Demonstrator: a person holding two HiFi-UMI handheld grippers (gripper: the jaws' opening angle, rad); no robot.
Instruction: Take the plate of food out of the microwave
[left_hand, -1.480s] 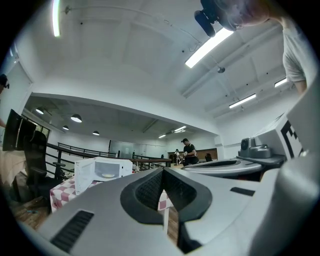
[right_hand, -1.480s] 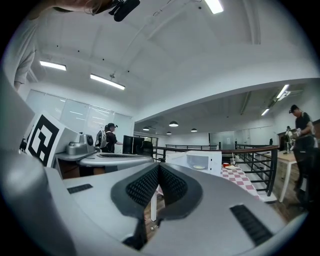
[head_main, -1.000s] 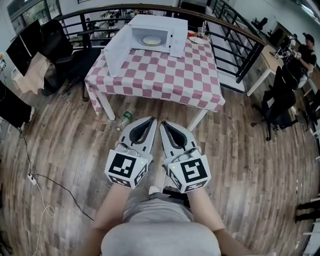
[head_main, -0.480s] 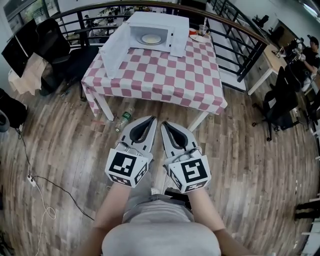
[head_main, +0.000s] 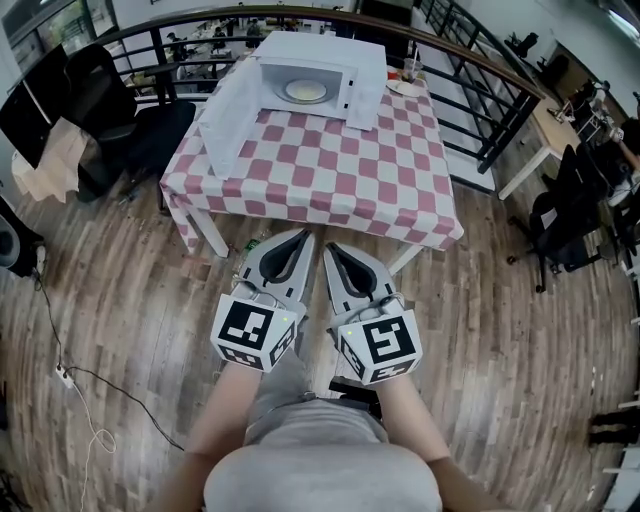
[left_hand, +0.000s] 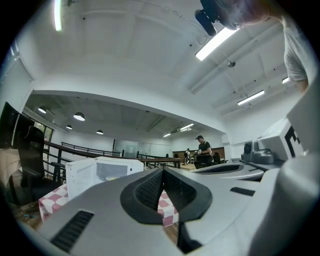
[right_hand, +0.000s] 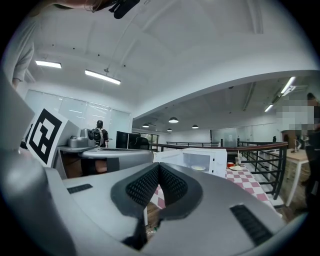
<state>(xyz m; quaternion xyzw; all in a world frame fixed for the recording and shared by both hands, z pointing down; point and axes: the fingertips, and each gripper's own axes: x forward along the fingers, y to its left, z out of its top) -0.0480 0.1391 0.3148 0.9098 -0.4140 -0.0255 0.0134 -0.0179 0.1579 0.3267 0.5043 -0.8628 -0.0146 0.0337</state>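
Both grippers empty, not at the plate yet.

- Left gripper (head_main: 304, 237): jaws pressed together, nothing between them. Its own view shows the same (left_hand: 162, 171), pads meeting at the tip.
- Right gripper (head_main: 327, 248): jaws also pressed together, nothing between them; confirmed in its own view (right_hand: 158, 166).
- The two sit side by side, tips near each other. They are held level over the wooden floor (head_main: 520, 330), just short of the near edge of the table (head_main: 330, 170), and point toward it.
- Table carries a pink-and-white checked cloth.
- Microwave (head_main: 320, 70) stands at the far end of the table, white, with its door (head_main: 228, 120) swung open to the left.
- Plate of food (head_main: 306, 91) is inside the microwave, flat on the cavity floor. It is well apart from both grippers, with the length of the table between.
- The plate reads as a pale disc; what's on it is too small to make out.
- In the right gripper view the microwave (right_hand: 210, 160) shows right of the jaw tips, with the plate (right_hand: 198, 168) visible in the opening. In the left gripper view the microwave (left_hand: 100, 172) shows left of the tips.
- Far right corner of the table: small dish (head_main: 400, 86) with a cup (head_main: 414, 70) just beside it, right of the microwave.
- Black railing (head_main: 480, 90) runs behind and along the right of the table. Black office chair (head_main: 120, 110) is to the left, cable (head_main: 80, 390) on the floor near left.
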